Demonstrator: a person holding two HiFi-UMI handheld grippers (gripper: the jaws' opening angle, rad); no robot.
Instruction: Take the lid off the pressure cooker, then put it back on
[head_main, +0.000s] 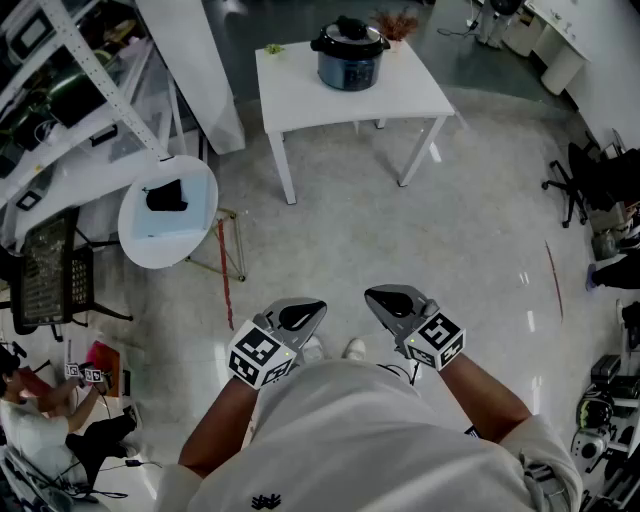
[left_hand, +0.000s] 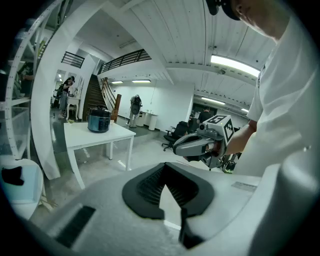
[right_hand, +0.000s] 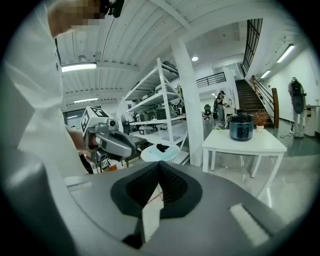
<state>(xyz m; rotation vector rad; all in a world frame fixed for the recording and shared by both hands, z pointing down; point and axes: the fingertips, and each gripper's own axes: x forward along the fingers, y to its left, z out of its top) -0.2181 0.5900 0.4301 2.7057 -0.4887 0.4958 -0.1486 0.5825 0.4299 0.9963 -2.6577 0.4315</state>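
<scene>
White table (head_main: 300, 100) carries the dark blue pressure cooker (head_main: 349, 62) well ahead of the person, with the lid (head_main: 349, 36) seated on top. The cooker stands towards the table's far edge, with a small potted plant (head_main: 397, 24) just beside it. Both grippers are held close to the body, well apart from the table. The left gripper (head_main: 303, 315) has its fingers closed tip to tip on nothing, and the right gripper (head_main: 388, 298) is likewise closed and empty. Main risk, as judged: fingers arriving closed at the lid handle would strike it instead of straddling it, and could shove the cooker across the smooth top towards the far edge or into the plant. A one-sided pull on a locked lid could also drag the whole pot. Approach room is good, with bare glossy floor (head_main: 470, 240) between person and table. A round side table (head_main: 200, 220) bearing a black object (head_main: 166, 195) stands to the left of the path, near the shelving rack (head_main: 70, 70). An office chair (head_main: 580, 185) sits well off to the right. The table's near half is bare, so the reach goes over clear surface.
</scene>
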